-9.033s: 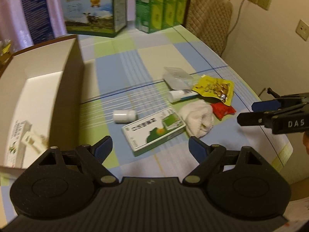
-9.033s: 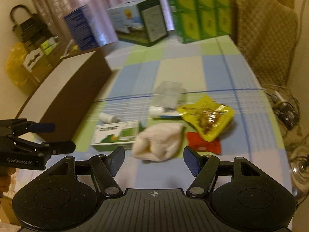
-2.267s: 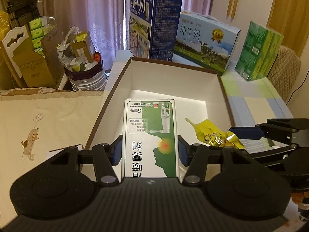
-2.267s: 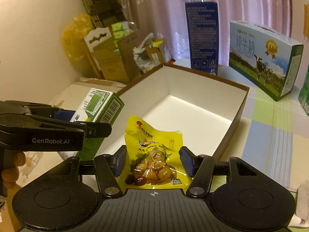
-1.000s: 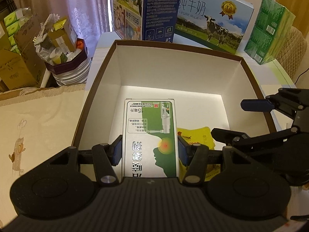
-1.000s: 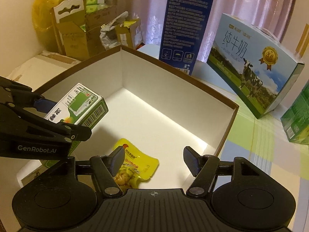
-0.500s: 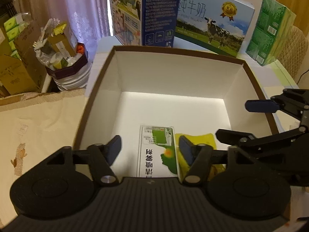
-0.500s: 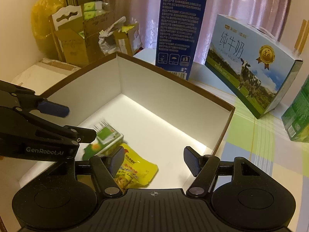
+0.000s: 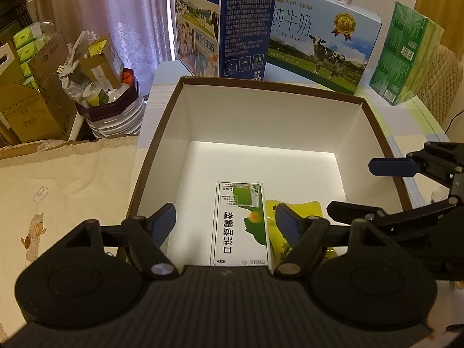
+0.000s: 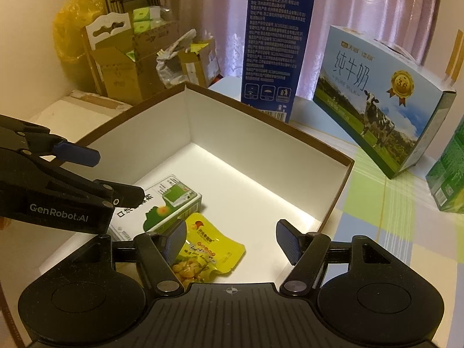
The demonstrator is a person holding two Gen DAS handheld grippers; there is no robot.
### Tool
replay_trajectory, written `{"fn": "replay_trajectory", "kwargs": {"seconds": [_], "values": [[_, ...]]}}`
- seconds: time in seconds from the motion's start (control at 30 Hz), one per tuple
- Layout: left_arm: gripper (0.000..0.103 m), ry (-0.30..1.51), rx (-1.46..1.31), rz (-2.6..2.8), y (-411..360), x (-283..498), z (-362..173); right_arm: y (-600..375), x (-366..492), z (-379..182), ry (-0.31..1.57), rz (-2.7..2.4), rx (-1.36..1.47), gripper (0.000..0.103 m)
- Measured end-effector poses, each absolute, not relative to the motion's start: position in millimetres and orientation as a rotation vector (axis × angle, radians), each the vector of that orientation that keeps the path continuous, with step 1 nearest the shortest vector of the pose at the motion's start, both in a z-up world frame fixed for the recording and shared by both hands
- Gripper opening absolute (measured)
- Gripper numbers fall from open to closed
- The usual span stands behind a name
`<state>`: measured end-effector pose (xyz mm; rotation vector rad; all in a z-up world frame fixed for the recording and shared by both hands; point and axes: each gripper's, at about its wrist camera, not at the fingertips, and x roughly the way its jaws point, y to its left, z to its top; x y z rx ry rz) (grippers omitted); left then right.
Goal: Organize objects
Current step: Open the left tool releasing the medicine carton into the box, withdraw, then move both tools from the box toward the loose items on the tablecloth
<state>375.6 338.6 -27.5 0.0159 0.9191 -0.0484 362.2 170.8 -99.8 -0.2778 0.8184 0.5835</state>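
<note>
A green-and-white medicine box (image 9: pixel 240 223) (image 10: pixel 158 206) lies flat on the floor of the brown-rimmed white box (image 9: pixel 269 87) (image 10: pixel 269 110). A yellow snack pouch (image 9: pixel 293 211) (image 10: pixel 207 253) lies right beside it. My left gripper (image 9: pixel 226 221) hovers open above the medicine box, nothing between its fingers. My right gripper (image 10: pixel 230 240) is open too, above the pouch near the box's right wall. In the left wrist view the right gripper (image 9: pixel 368 188) reaches in from the right; in the right wrist view the left gripper (image 10: pixel 113 174) reaches in from the left.
Behind the box stand a tall blue milk carton (image 9: pixel 229 20) (image 10: pixel 275 46), a light-blue cow milk case (image 9: pixel 324 49) (image 10: pixel 382 101) and green packs (image 9: pixel 403 61). Cardboard boxes and clutter (image 10: pixel 130 61) sit at the left. A checked tablecloth (image 10: pixel 385 217) lies on the right.
My left gripper opened and let the medicine box drop onto the box floor beside the pouch. The right gripper let go of the pouch about a second ago and stays open.
</note>
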Motion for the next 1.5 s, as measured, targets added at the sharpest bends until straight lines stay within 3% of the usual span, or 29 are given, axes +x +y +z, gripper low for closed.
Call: {"fn": "replay_trajectory", "kwargs": {"seconds": [0.37,1.5], "values": [[0.082,0.899,-0.021,-0.011,337,344,-4,159,333,-81,0.797,0.612,-0.241,0.066],[0.084,0.849,-0.063,0.008,256,212,43,49,218,-29,0.753,0.698,-0.039,0.066]]}}
